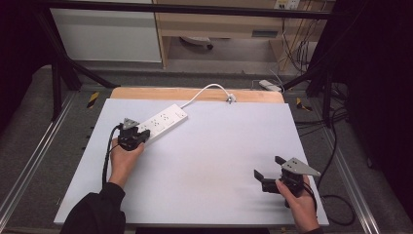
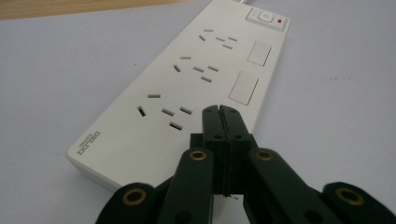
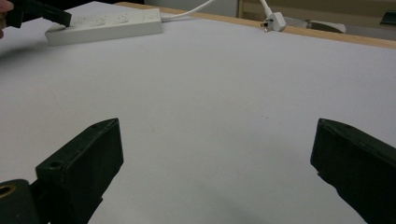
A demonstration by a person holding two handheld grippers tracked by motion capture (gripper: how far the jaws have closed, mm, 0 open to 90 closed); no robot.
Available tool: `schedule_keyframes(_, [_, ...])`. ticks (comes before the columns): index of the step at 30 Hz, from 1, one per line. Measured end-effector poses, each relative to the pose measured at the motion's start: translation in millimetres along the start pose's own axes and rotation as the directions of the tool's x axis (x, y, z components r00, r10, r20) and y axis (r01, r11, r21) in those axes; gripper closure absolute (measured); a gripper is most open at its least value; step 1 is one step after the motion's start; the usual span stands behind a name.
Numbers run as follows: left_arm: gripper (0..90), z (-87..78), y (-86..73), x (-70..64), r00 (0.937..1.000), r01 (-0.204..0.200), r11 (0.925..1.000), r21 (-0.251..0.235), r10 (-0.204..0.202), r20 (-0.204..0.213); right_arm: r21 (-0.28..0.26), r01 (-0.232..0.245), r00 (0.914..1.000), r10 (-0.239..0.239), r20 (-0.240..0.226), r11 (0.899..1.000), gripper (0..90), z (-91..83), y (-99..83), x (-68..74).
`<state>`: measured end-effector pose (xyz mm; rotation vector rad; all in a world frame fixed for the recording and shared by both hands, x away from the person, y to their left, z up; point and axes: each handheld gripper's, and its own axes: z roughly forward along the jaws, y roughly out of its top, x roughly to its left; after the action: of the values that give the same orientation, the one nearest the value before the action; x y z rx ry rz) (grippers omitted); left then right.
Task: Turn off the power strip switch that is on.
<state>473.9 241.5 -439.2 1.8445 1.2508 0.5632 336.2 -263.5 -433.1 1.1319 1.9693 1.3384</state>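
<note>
- Left gripper [image 2: 220, 112] with jaws pressed tight together, nothing between them, tips poised over the near end of the white power strip [image 2: 187, 88], just past the nearest socket; contact with the casing impossible to tell.
- Power strip [image 1: 160, 122] lying flat and slanted on the far left of the white table mat [image 1: 219, 161], switch end pointing away, white cord [image 1: 202, 93] curving off to the unplugged plug [image 1: 230, 99] on the wooden table edge [image 1: 146, 93].
- Right gripper [image 1: 269, 171] parked low over bare mat near the front right, jaws spread wide, holding nothing, well apart from the strip.
- Likely step in hand: holding down or nudging the strip with the closed left tips, possibly steadying it.
- Next move probably calls for the right gripper to travel across to the plug and close on its body, while keeping the left tips steady so the strip stays put.
</note>
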Motion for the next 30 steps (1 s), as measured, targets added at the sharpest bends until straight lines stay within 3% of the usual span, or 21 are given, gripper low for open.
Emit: schedule_keyframes(30, [90.0, 0.3, -1.7, 1.2, 0.9999, 0.010, 0.9999, -0.005, -0.010, 0.003, 0.002, 0.002, 1.0000, -0.002, 0.002, 1.000, 2.9, 0.7, -0.2, 0.1])
